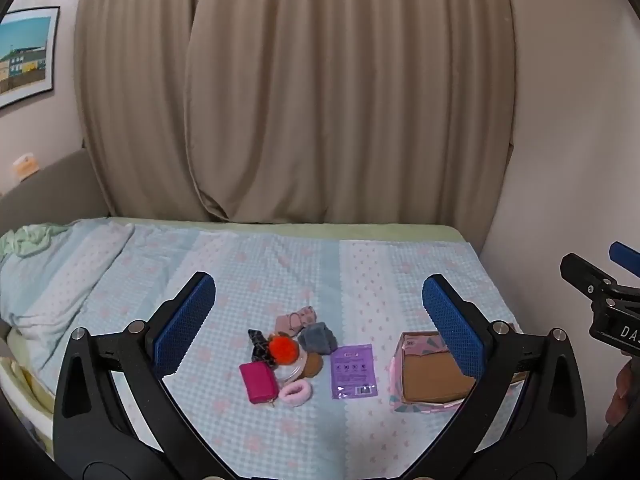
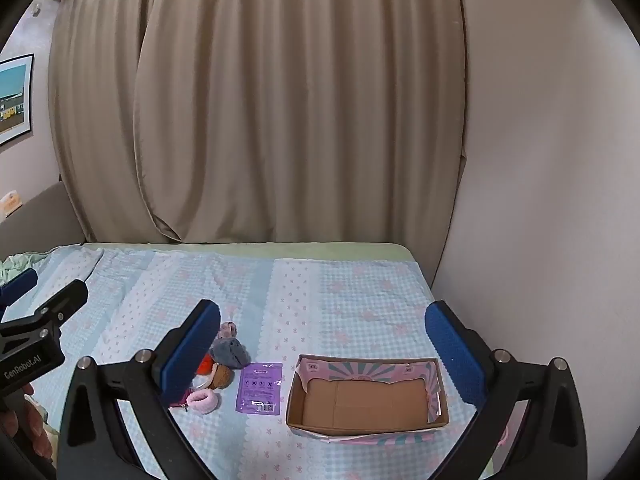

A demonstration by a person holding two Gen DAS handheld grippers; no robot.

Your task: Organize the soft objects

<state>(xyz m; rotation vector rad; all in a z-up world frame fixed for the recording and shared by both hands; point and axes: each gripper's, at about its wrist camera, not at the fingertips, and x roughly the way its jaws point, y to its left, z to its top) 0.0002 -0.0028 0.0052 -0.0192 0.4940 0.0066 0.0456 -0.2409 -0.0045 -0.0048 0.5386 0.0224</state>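
A cardboard box [image 2: 366, 400] with a pink and teal sunburst print sits open on a bed covered by a blue checked bedspread [image 1: 280, 264]; both the left gripper [image 1: 320, 320] and the right gripper [image 2: 320, 344] hover above it with jaws spread wide, holding nothing. Just left of the box lies a purple sachet [image 1: 354, 371] whose print is too small to read. Further left is a heap of soft items: a magenta pouch [image 1: 258, 382], pink scrunchie [image 1: 295, 393], orange pompom [image 1: 283, 347] and grey plush piece [image 1: 318, 338]. The left gripper's body, seen from the right wrist, reads "GenRobot.AI".
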